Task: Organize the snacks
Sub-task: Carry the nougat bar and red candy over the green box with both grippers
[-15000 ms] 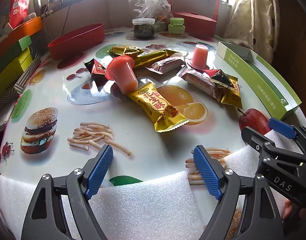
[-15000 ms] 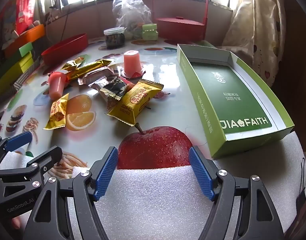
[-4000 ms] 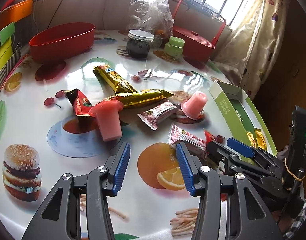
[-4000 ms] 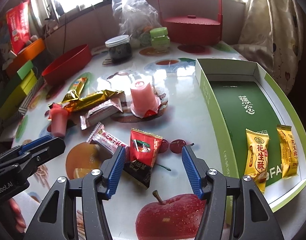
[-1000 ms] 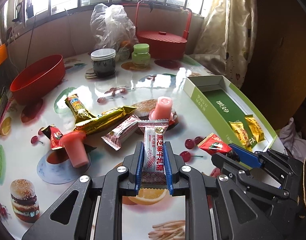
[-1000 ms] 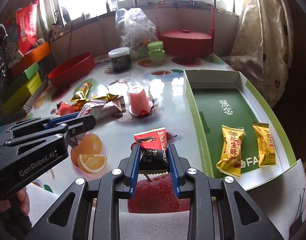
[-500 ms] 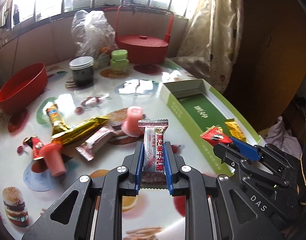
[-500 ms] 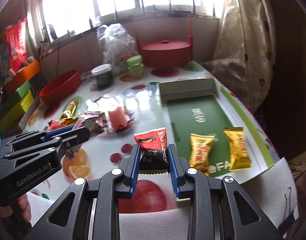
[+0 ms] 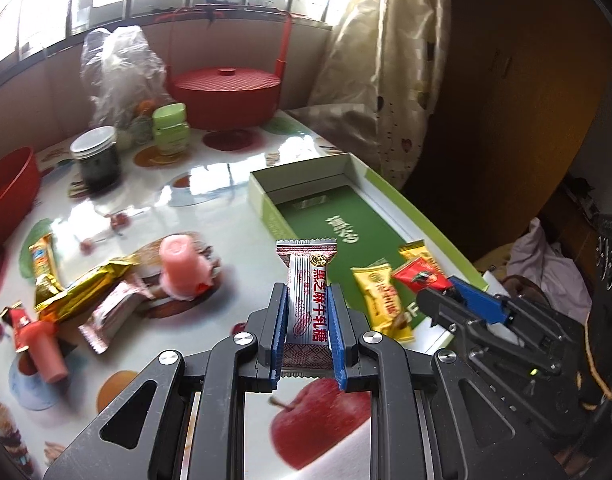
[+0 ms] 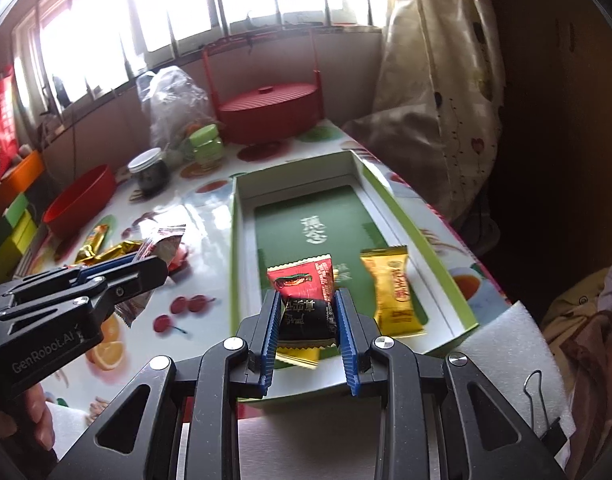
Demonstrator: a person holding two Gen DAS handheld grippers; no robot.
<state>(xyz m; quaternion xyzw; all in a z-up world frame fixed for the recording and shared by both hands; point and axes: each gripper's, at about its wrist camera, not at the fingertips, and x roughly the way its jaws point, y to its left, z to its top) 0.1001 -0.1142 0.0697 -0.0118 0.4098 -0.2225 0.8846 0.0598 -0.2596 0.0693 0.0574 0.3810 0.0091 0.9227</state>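
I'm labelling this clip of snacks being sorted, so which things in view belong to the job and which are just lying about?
Part of the job:
- white candy bar in left hand-held gripper
- red-black packet in right hand-held gripper
- green box
- yellow packets
- pink jelly cups
- gold bars

Lying about:
- red basket
- dark jar
- plastic bag
- red bowl

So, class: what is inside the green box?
Two yellow sweets lie inside the green box: one in full view, the other mostly covered by the red-and-black packet in the right hand-held gripper.

Glossy, mirror-slick printed tablecloth [image 9: 210, 184]; matt cardboard green box [image 10: 242, 240]; crinkly shiny foil on gold wrappers [image 9: 82, 288]; rough white foam [image 10: 502, 344].
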